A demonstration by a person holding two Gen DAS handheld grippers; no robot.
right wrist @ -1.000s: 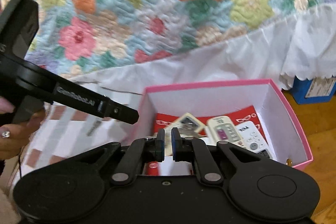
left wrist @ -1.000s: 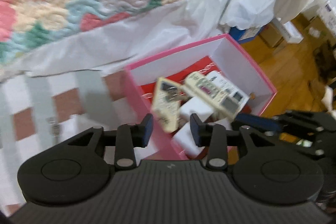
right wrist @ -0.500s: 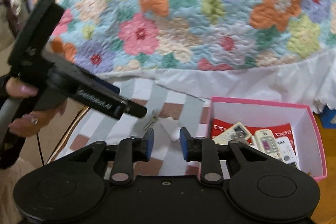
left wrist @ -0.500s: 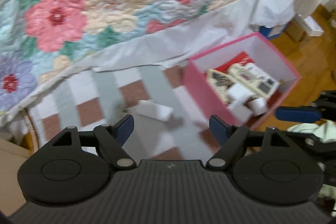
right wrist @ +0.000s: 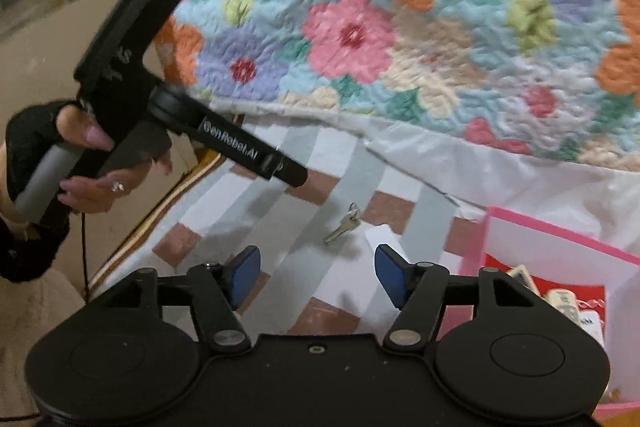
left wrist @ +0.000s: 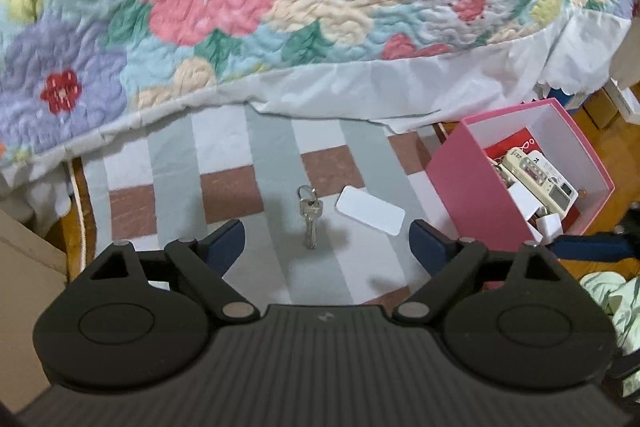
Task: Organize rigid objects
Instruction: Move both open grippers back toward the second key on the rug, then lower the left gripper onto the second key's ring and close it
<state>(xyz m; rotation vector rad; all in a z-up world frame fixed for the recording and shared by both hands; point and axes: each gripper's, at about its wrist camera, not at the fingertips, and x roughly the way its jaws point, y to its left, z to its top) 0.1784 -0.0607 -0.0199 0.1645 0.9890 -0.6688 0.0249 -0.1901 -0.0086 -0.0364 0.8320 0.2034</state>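
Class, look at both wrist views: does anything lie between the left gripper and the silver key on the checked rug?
Nothing visible does. The left gripper, jaws opening and empty, faces the silver key on its ring across bare checked rug. The flat white rectangular card lies beside the key, apart from it.
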